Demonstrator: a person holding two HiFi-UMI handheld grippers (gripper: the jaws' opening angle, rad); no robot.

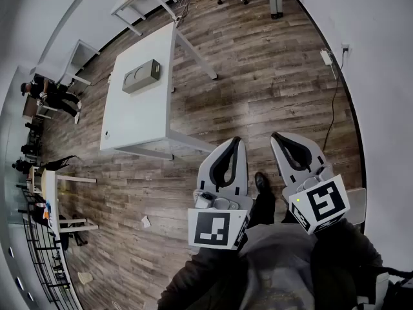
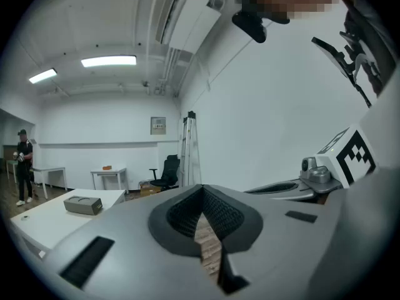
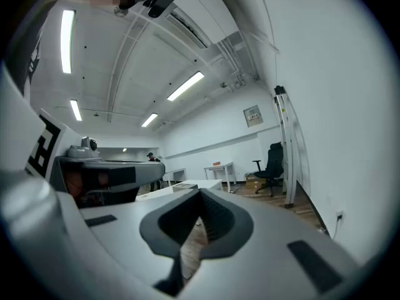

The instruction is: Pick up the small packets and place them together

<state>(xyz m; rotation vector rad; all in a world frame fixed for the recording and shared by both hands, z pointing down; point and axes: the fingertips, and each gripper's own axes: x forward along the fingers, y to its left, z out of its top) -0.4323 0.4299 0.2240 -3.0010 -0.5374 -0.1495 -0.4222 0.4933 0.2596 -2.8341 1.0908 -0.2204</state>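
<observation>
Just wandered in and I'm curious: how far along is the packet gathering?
Nothing looks done. The left gripper and right gripper are both shut and empty, held over the wooden floor, away from the white table. Only a grey box shows clearly there; no packets can be made out. All the picking up is left.

Head down, gripper views level; all share table (image 1: 139, 112).

Bright, even light comes from long white fluorescent ceiling strips (image 2: 108, 60). Fisheye distortion bends the room's edges, the corners go black, and the grey plastic left gripper (image 2: 201, 189) blurs near the lens.
</observation>
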